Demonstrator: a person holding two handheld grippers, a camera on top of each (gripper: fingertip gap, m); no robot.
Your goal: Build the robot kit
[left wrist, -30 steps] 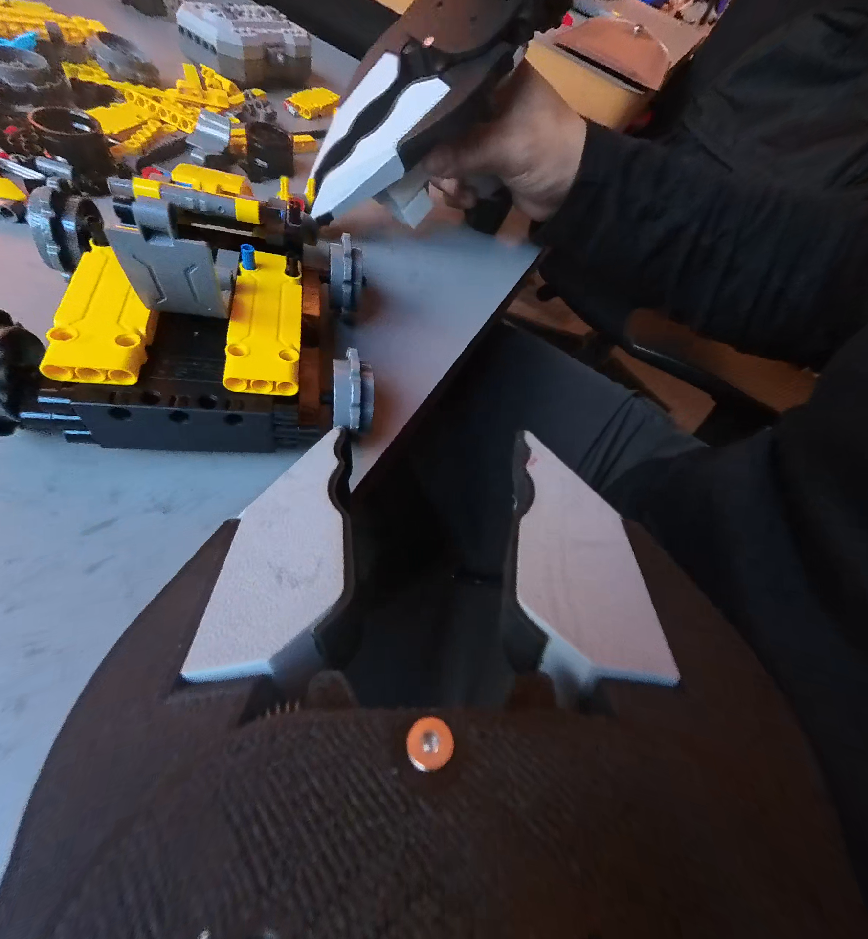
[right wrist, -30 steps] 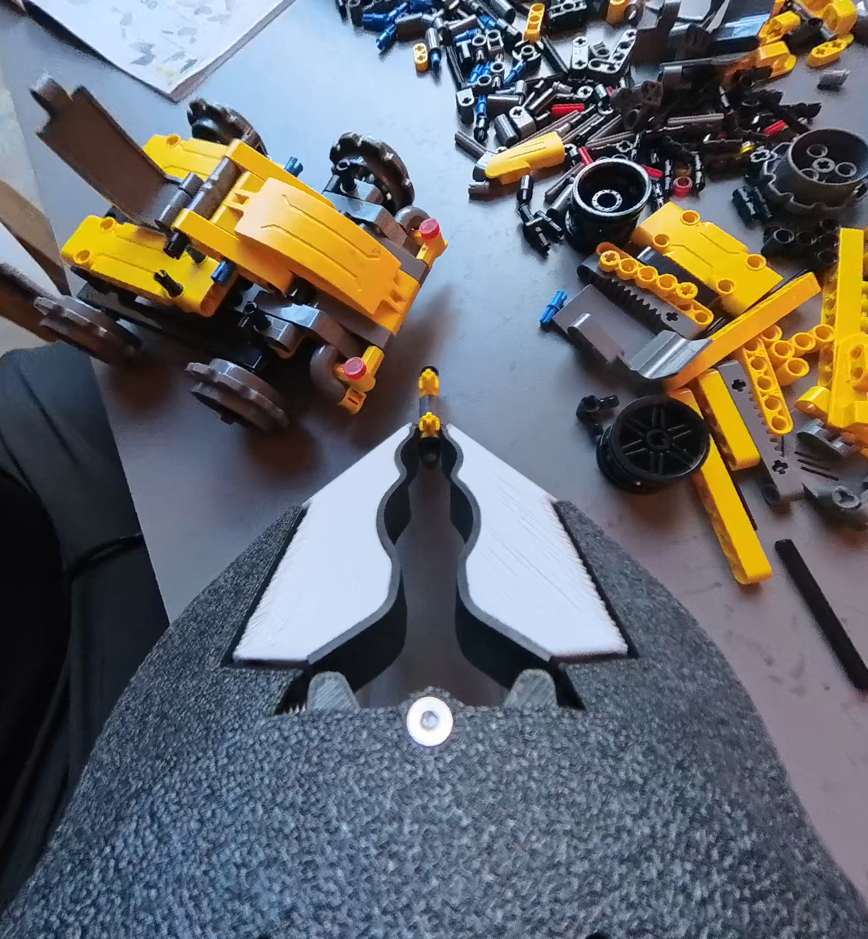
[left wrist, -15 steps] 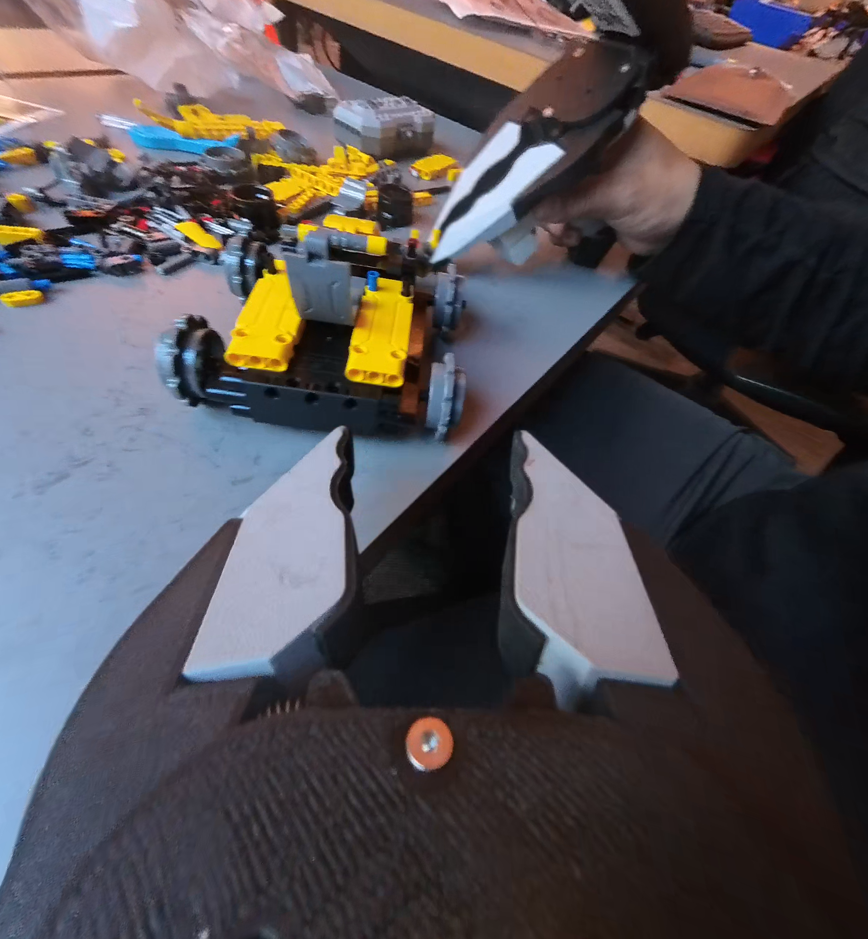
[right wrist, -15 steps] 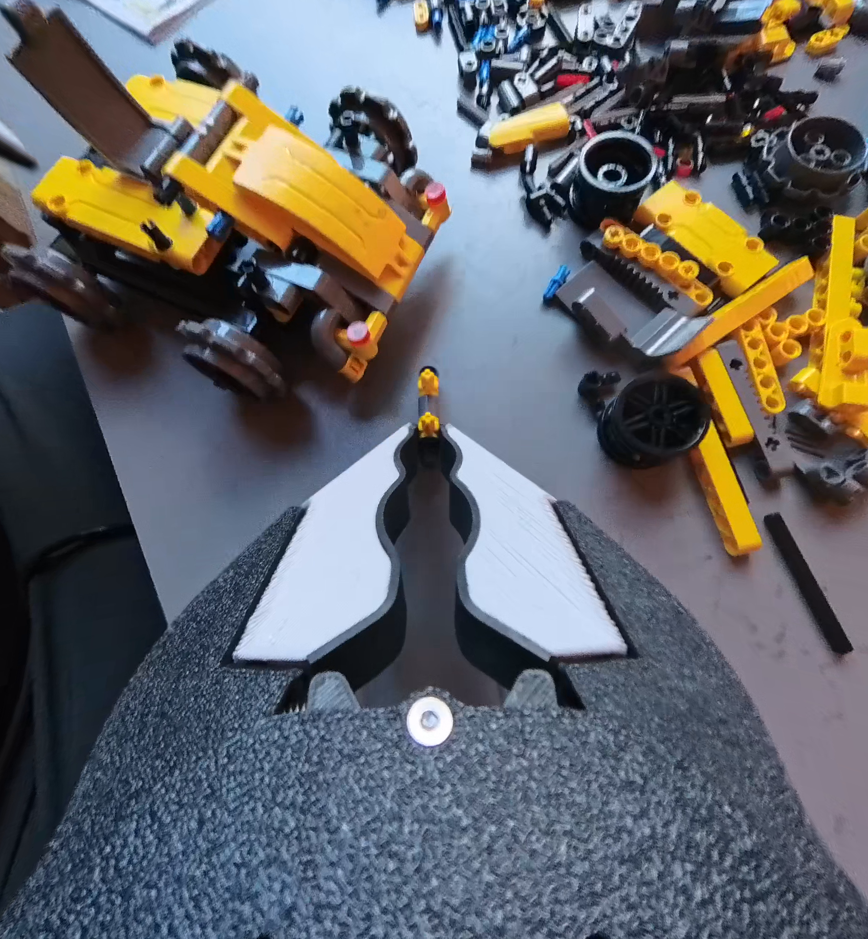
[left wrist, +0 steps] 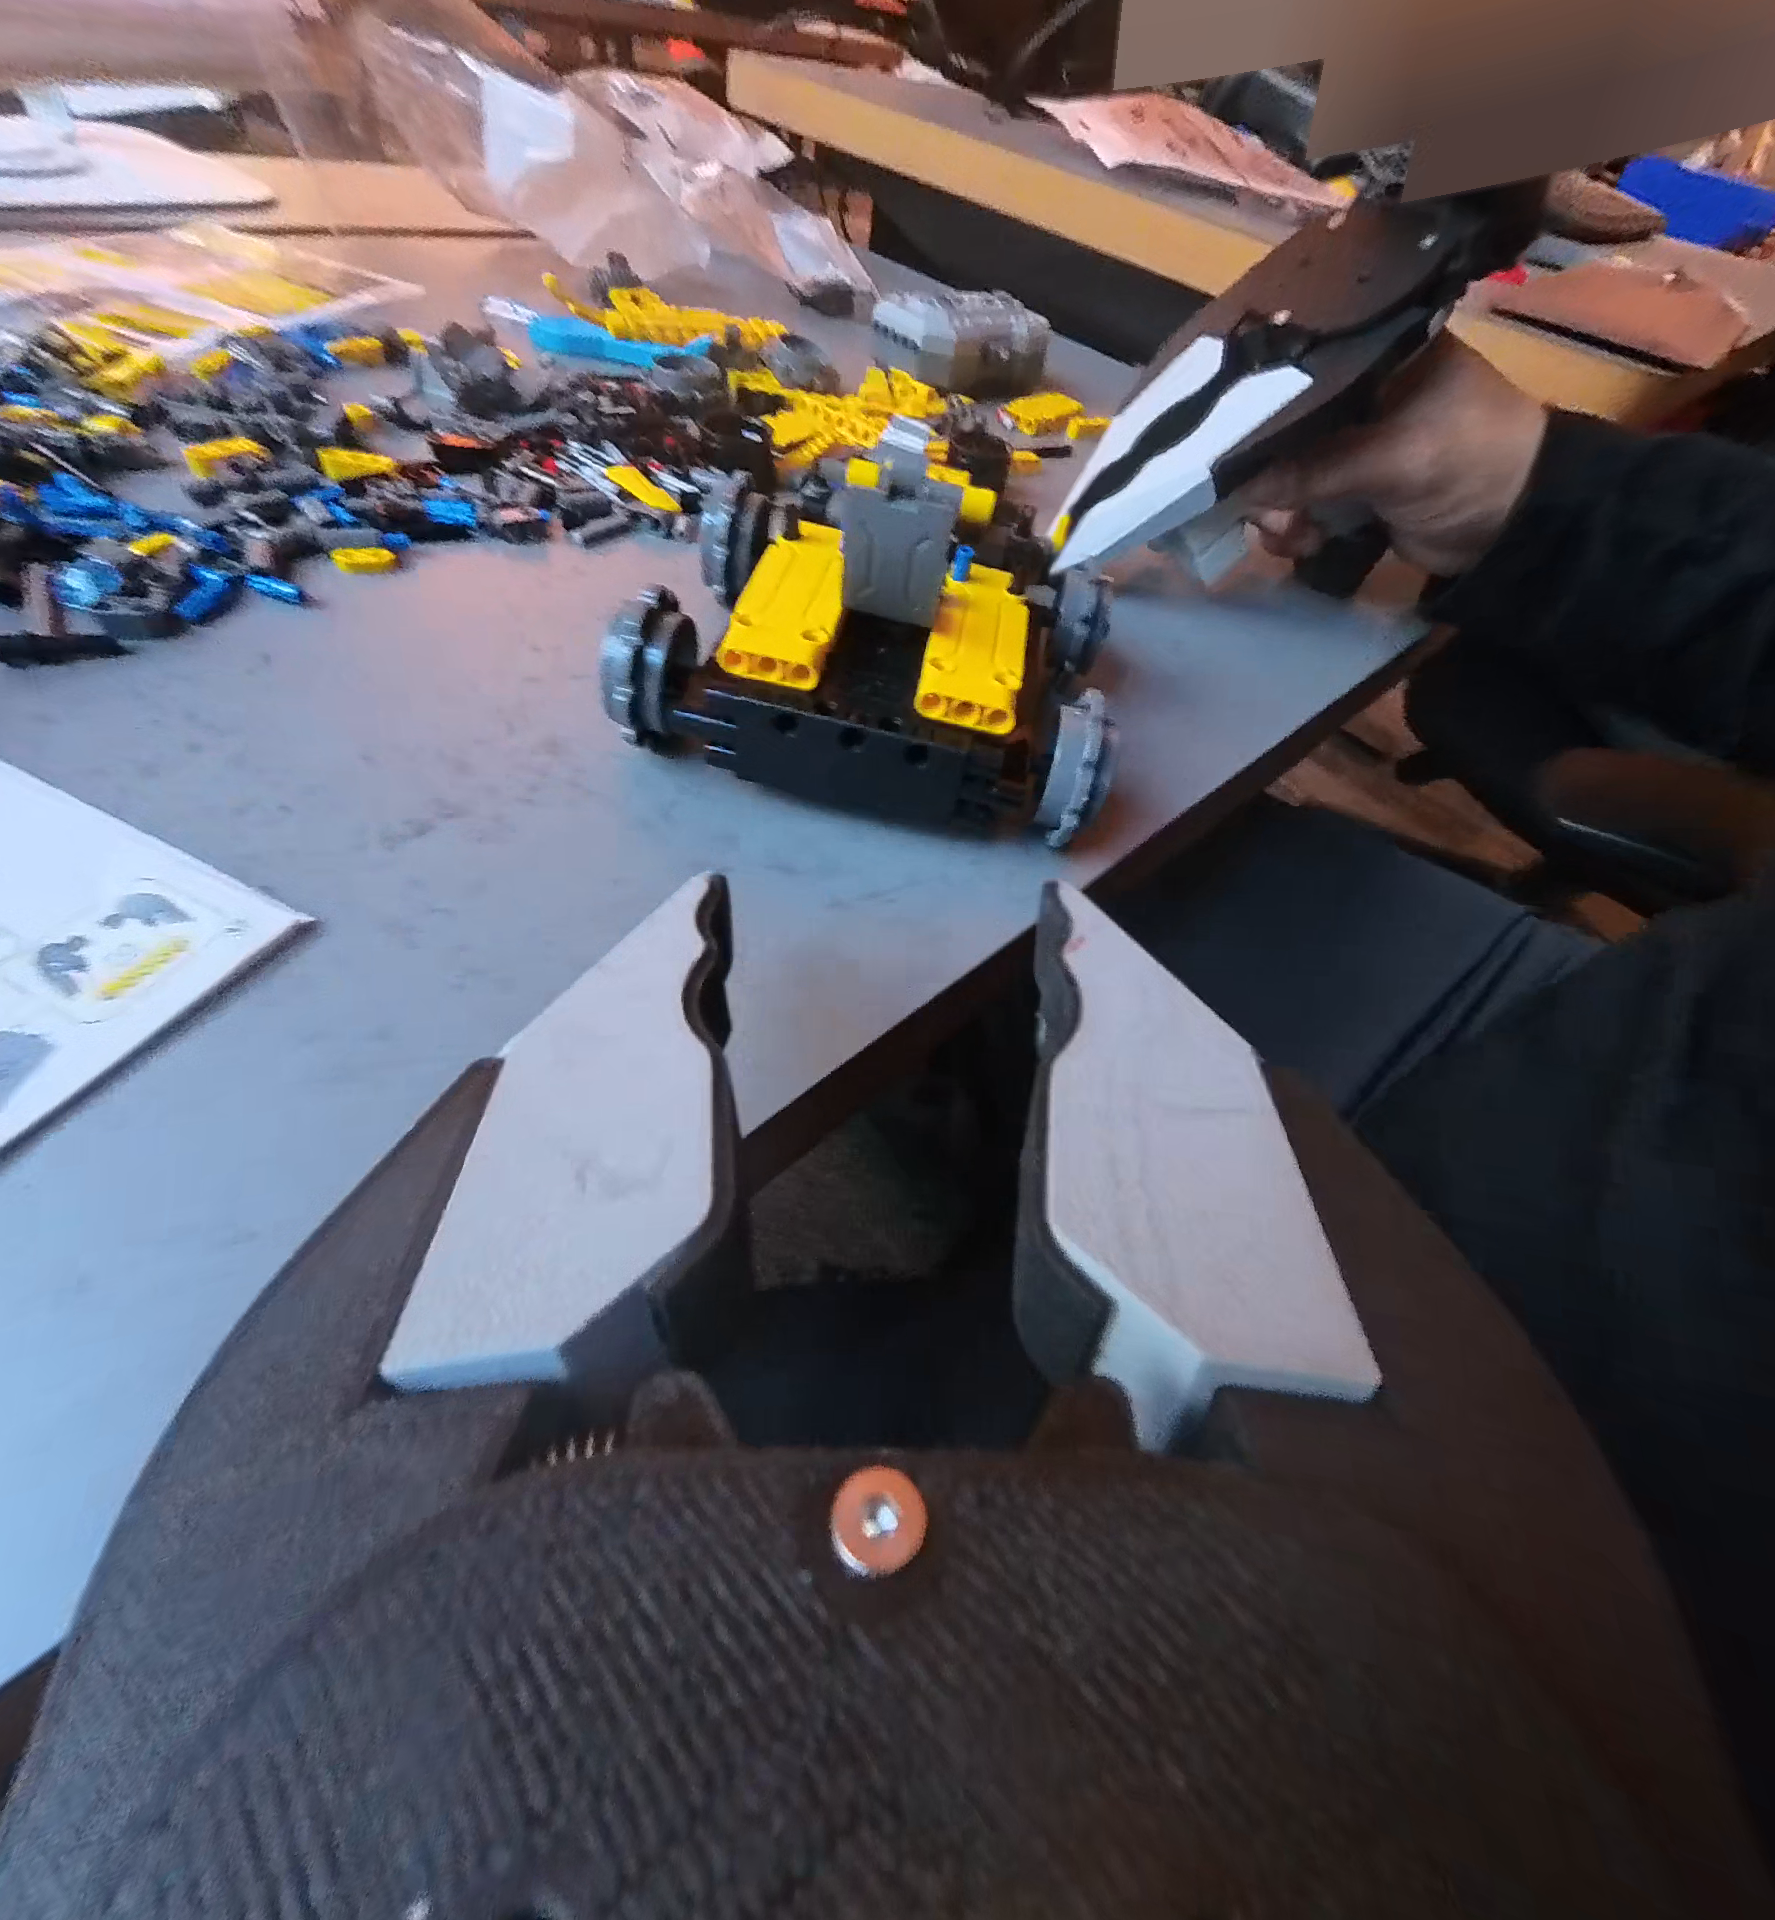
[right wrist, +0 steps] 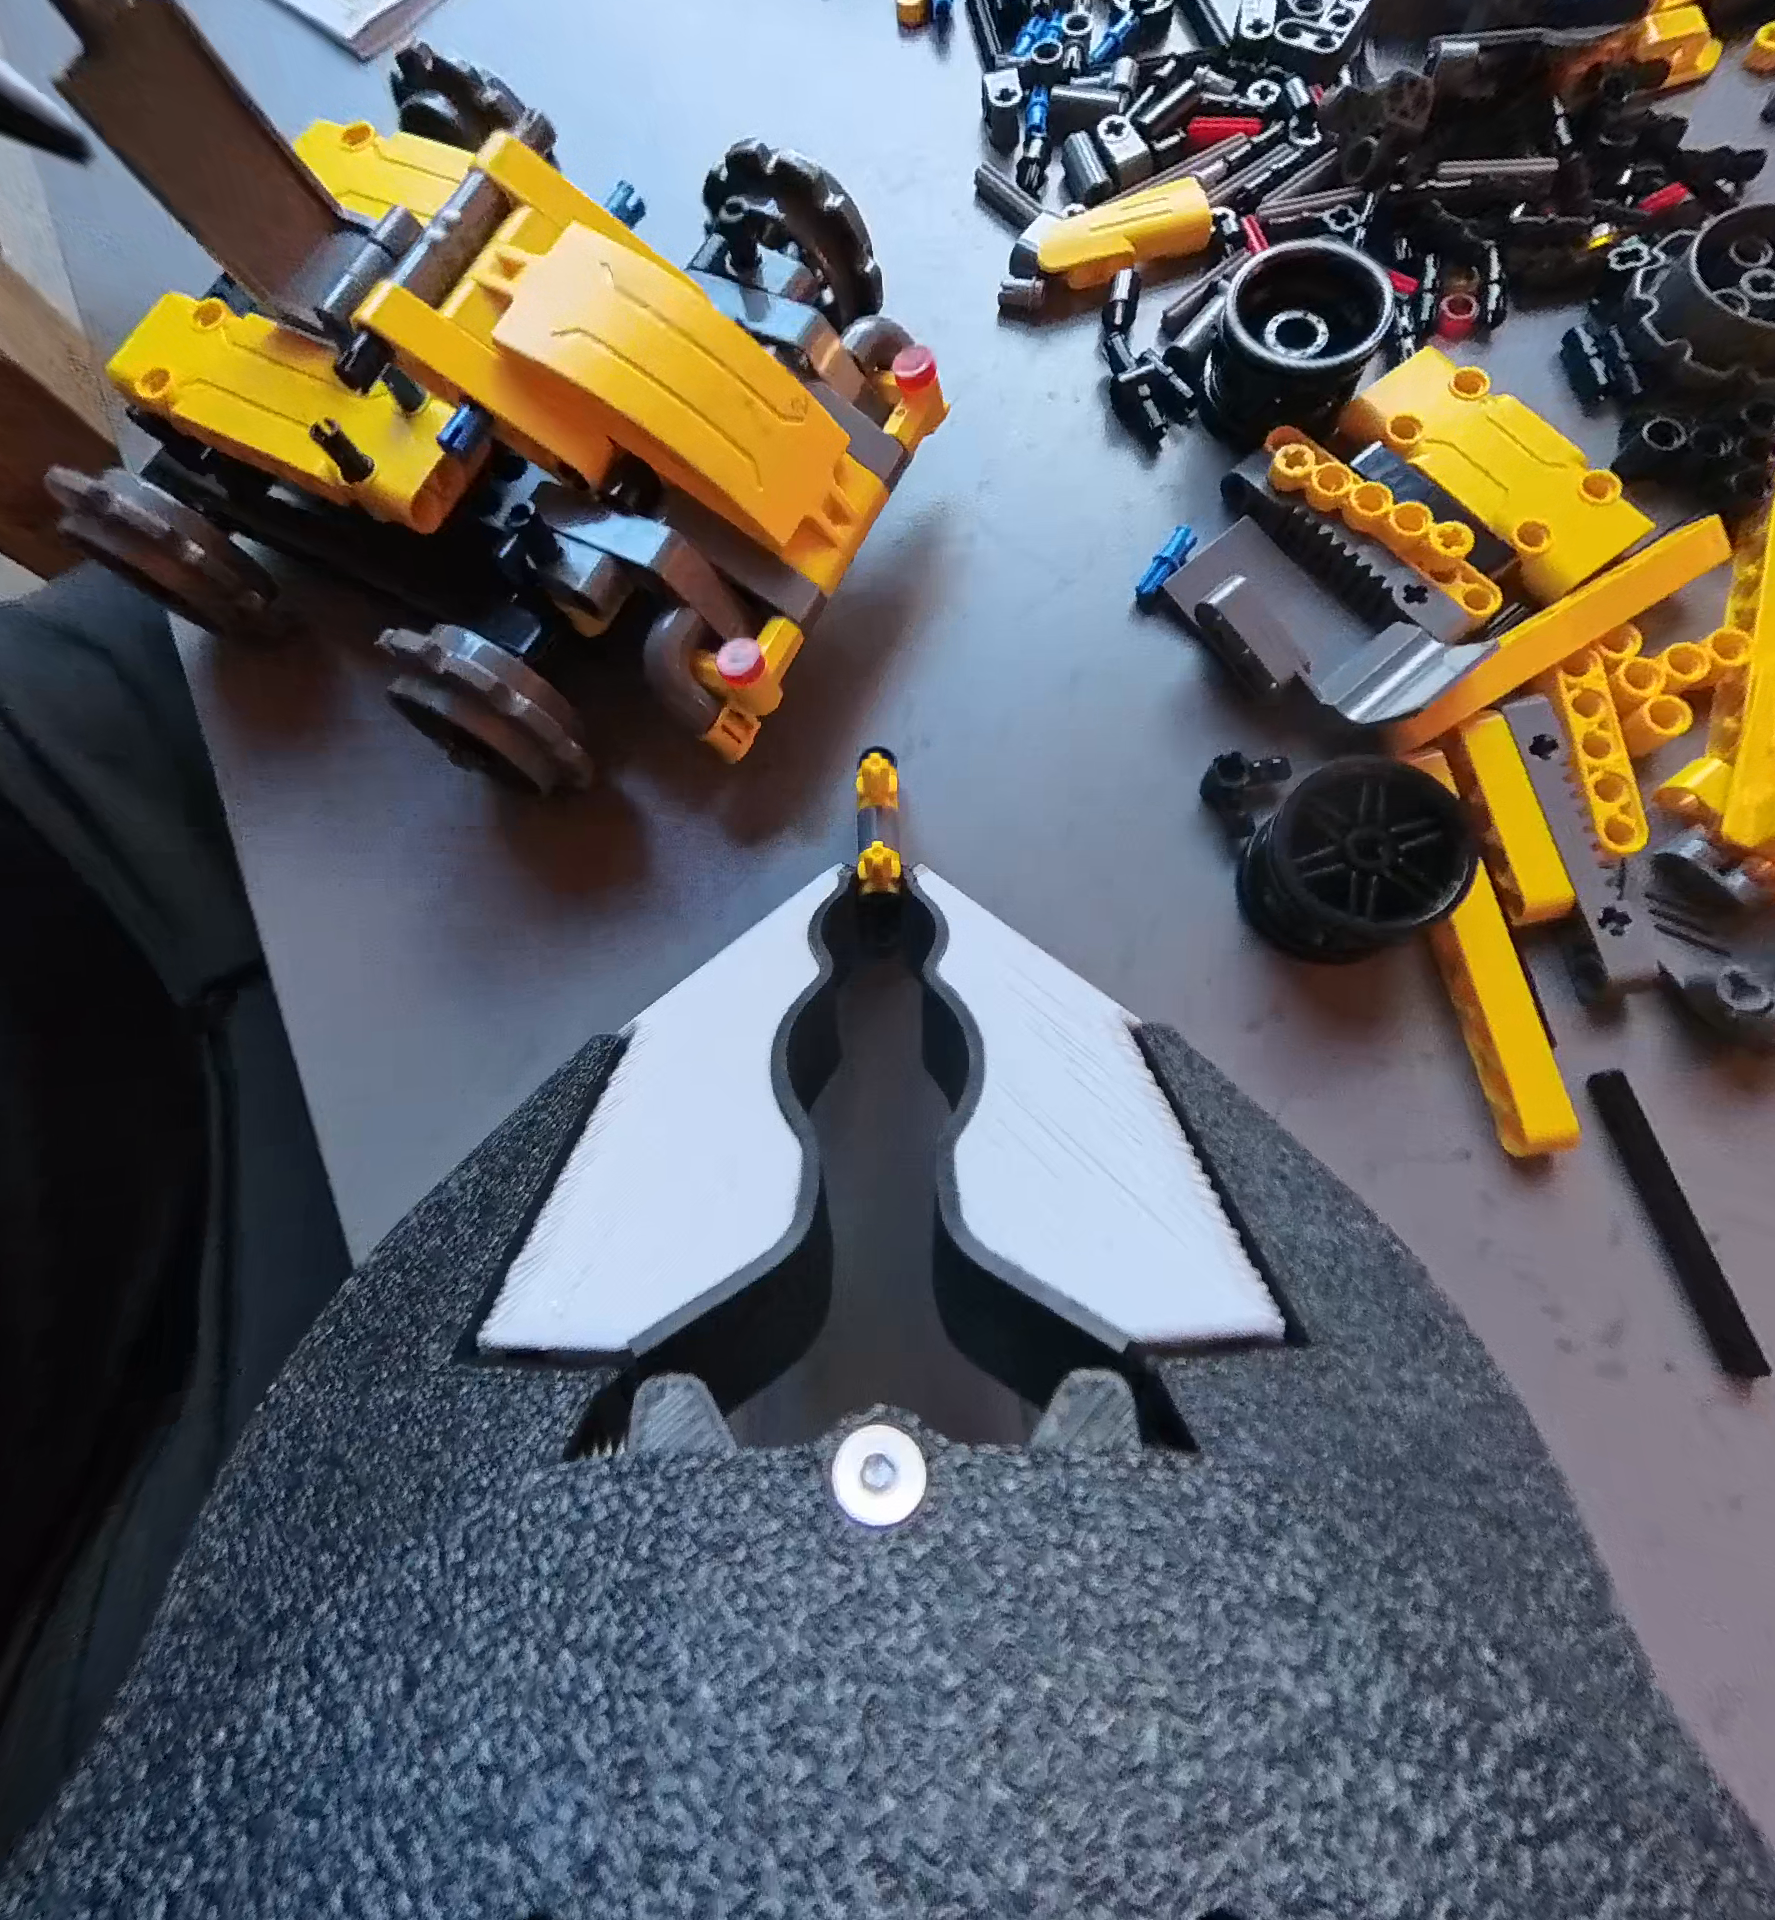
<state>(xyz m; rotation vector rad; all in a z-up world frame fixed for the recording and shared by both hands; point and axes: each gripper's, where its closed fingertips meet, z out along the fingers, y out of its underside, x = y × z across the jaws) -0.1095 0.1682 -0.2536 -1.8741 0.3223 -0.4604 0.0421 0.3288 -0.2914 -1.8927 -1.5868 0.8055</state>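
Right wrist view shows your right tool (right wrist: 878,883) pinched together on a thin little rod with yellow ends (right wrist: 878,816). The rod sticks straight out past the tips, above the dark bench (right wrist: 1018,675). Just past the rod sits the yellow toy truck (right wrist: 509,416), close to the bench edge. Loose yellow and black pieces (right wrist: 1485,520) lie well off to the truck's other side, with a black wheel (right wrist: 1361,857) nearest you. I think you should keep your squeeze steady so the small rod does not slip or tip.

Your left tool (left wrist: 883,935) is wide apart and holds nothing. It hangs over the bench edge, short of the truck (left wrist: 862,665). A paper booklet (left wrist: 52,966) lies well apart from the truck.
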